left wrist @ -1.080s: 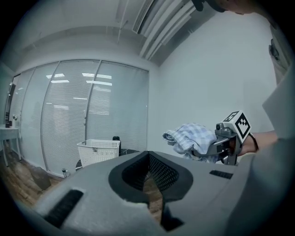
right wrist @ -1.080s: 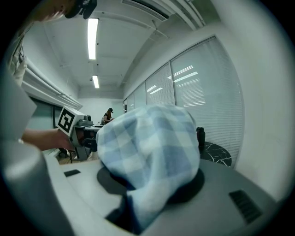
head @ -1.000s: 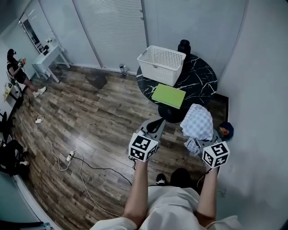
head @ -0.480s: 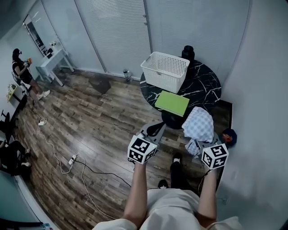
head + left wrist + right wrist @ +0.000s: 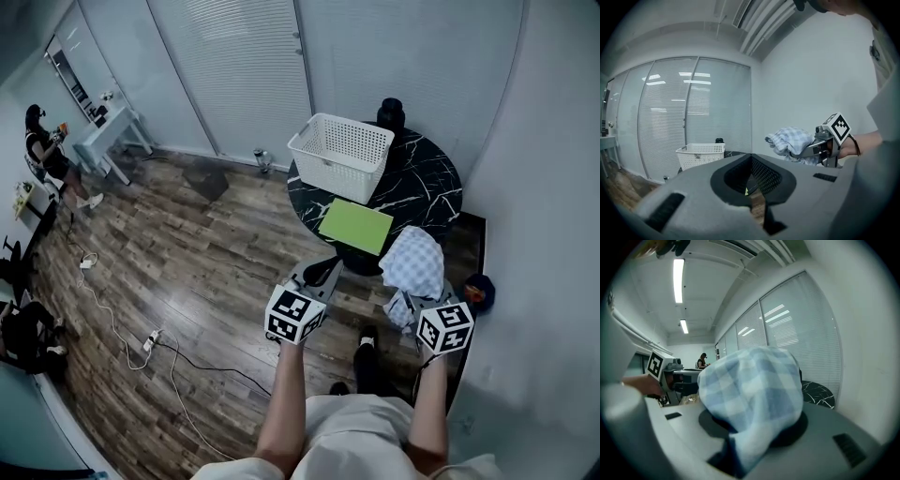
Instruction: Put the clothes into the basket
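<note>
A white slatted basket [image 5: 339, 157] stands on the round black marble table [image 5: 427, 178], behind a green sheet [image 5: 355, 225]. My right gripper [image 5: 413, 289] is shut on a bundled blue checked cloth [image 5: 413, 262], held in the air at the table's near right edge. In the right gripper view the cloth [image 5: 750, 390] fills the jaws and hides their tips. My left gripper [image 5: 322, 272] hangs beside it over the wooden floor, shut with nothing in it. The left gripper view shows the basket [image 5: 700, 154] ahead and the cloth [image 5: 790, 139] to the right.
A black object [image 5: 390, 111] sits at the table's back. A blue and orange thing [image 5: 478, 292] lies on the floor by the right wall. Cables [image 5: 141, 333] trail across the floor at left. A person [image 5: 42, 150] stands far left near a white desk [image 5: 105, 127].
Both grippers and the cloth have come a little nearer the table and basket. A dark shoe has stepped forward below the grippers.
</note>
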`<state>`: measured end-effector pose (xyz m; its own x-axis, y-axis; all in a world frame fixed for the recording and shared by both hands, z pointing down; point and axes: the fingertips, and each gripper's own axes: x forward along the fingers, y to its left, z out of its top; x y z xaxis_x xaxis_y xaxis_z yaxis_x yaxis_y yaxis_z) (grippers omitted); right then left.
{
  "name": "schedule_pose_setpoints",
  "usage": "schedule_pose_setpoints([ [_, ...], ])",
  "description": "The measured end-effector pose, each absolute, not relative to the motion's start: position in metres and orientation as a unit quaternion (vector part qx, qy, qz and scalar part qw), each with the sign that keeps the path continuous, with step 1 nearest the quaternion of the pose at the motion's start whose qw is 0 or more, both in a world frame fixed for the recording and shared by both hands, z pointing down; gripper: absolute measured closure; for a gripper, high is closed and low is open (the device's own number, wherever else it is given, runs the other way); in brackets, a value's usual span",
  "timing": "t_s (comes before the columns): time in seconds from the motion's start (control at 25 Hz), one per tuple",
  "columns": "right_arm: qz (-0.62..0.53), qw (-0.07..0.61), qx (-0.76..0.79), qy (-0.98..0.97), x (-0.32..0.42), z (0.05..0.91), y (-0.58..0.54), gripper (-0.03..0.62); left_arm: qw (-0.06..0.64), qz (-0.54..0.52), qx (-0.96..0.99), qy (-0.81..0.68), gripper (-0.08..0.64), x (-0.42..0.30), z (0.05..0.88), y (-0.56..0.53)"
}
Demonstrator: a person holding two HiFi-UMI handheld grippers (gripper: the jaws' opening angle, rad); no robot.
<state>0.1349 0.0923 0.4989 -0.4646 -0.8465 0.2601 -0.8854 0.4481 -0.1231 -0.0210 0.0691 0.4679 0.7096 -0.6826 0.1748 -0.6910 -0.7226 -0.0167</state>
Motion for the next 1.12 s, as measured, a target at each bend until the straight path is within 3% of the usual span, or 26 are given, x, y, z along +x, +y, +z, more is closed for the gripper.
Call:
schedule_pose_setpoints([
  [1.12,0.099,0.032,0.499,-0.860,0.153,0.460,-0.086,0.419,0.009,0.051,0.922,-0.384,0.546,-0.020,0.438,-0.075],
])
